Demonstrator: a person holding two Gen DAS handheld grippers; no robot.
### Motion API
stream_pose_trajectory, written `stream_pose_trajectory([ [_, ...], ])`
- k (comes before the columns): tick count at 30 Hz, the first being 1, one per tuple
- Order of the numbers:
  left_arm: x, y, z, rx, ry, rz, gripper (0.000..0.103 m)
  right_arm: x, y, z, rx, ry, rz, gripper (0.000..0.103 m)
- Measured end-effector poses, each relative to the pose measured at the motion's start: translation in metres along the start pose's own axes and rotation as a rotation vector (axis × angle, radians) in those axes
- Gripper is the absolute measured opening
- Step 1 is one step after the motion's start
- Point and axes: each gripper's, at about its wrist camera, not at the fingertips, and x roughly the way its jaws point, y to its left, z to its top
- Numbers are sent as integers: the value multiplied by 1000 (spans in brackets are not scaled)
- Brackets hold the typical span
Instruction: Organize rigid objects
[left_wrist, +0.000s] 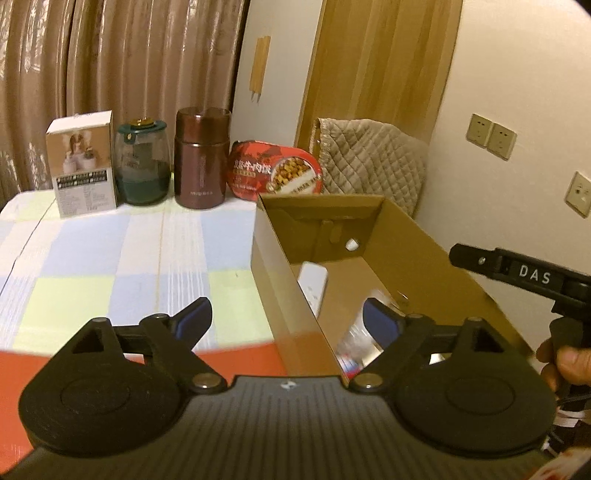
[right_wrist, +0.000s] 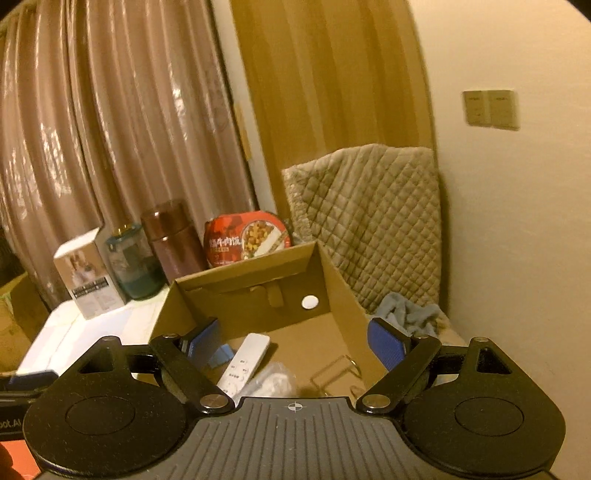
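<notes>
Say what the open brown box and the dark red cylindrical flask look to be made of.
Open brown box: likely corrugated cardboard, matte, with folded flaps and a punched hole in its end wall. Dark red cylindrical flask: probably painted or anodised metal, given its glossy sheen and highlights.

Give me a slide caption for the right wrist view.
Open right claw over a cardboard box holding a white remote; boxes and jars behind.

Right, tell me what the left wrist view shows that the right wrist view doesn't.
Left wrist only: the right gripper from the side, the hand holding it, and a single socket.

Right wrist only: a grey-blue cloth beside the cardboard box and wire clips inside it.

Both: the box holding a white remote, the maroon flask, glass jar, white carton, red meal bowl.
</notes>
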Motion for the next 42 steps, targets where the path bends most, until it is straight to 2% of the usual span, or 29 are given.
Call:
stream_pose_trajectory([
  [2, -20, -3, -12, -25, -3, 2, 96, -23, -4, -4, 8, -22, 6, 84],
  [5, -44, -10, -31, -50, 14, 0, 96, -60, -8, -12, 20, -45, 7, 84],
  [9, -78, -24, -56, -54, 29, 20, 96, -101, -14, -30, 27, -30, 27, 84],
  [12, -99, -34, -71, -43, 40, 30, 96, -129, -18, -46, 20, 9, 37, 84],
  [18, -133, -45, -92, -83, 60, 35, 96, -171, -23, -67, 0, 118, 40, 84],
  [22, -150, -54, -99, -81, 66, 61, 101, -189, -19, -78, -35, 178, 50, 84],
  [27, -166, -57, -104, -100, 69, 60, 102, -205, -9, -85, -79, 206, 62, 84],
  [42, -202, -56, -117, -114, 46, 89, 102, -232, 10, -86, -141, 218, 73, 84],
])
